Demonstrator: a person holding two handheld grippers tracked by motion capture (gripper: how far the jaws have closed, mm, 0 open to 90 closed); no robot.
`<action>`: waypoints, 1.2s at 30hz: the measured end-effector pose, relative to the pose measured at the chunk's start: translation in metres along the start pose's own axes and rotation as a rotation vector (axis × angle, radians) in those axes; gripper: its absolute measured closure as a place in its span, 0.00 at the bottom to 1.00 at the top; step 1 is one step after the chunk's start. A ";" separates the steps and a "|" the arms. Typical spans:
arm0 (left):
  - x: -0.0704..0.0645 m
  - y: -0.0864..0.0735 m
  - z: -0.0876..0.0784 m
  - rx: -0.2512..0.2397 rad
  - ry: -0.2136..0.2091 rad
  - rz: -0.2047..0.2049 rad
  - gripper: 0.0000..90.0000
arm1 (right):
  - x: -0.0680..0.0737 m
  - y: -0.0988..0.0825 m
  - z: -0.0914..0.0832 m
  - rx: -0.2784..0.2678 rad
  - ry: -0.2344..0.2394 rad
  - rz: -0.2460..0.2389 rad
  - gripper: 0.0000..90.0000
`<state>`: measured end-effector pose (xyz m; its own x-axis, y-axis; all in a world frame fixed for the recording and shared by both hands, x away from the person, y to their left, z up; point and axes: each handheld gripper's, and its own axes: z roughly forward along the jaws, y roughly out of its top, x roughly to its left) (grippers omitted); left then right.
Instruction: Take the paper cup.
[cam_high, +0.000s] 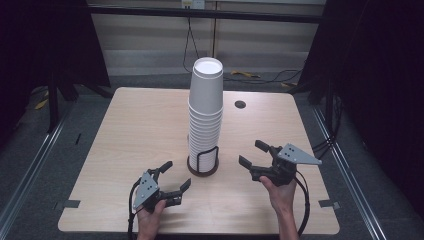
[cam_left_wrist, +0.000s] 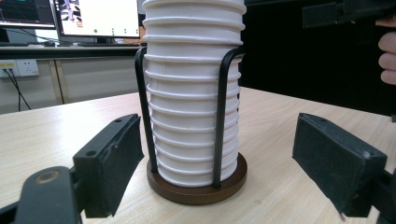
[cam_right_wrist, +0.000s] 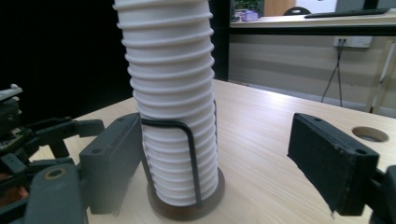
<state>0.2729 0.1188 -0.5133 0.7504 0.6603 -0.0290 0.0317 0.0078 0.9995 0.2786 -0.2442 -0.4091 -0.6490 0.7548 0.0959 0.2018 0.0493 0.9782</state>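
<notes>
On the wooden table (cam_high: 130, 130) I see a tall stack of white paper cups (cam_high: 205, 115). It stands in a cup holder (cam_high: 203, 162) with a round brown base and black wire loops that go up around the lowest cups. The holder is near the middle of the table, a little toward my side, and the stack leans slightly. The top cup sits higher than the others and shows its open mouth to the high camera.

My left gripper (cam_high: 176, 176) is low, close to the near edge of the table, to the left of the holder. Its jaws are apart and there is nothing between the pads. In the left gripper view the stack (cam_left_wrist: 192, 93) stands in the gap between the two jaws but farther away, so the pads do not touch it. The brown base (cam_left_wrist: 196, 189) is well visible there, with two wire loops in front of the cups.

My right gripper (cam_high: 253, 154) is to the right of the holder, near it but not touching. Its jaws are also wide apart and hold nothing. In the right gripper view the stack (cam_right_wrist: 170, 93) is close in front of the left pad; I cannot tell if that pad touches the wire loop (cam_right_wrist: 187, 149). The other pad is clearly away from the cups. Behind the stack, at the left edge of this view, I see the left gripper (cam_right_wrist: 51, 135).

A small round hole (cam_high: 240, 104) is in the table behind the stack, to the right.
</notes>
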 end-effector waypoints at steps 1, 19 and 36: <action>0.000 0.000 0.000 0.000 0.000 -0.001 0.17 | 0.001 0.005 0.002 -0.003 0.009 -0.010 0.20; 0.000 0.000 0.000 0.000 0.000 0.000 0.17 | 0.004 0.059 0.018 -0.014 0.098 -0.054 0.20; 0.000 0.000 0.000 0.001 -0.001 0.003 0.17 | 0.003 0.102 0.032 -0.031 0.156 -0.064 0.20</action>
<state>0.2728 0.1188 -0.5133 0.7511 0.6597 -0.0255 0.0297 0.0047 0.9995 0.3210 -0.2156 -0.3148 -0.7661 0.6401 0.0585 0.1355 0.0720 0.9882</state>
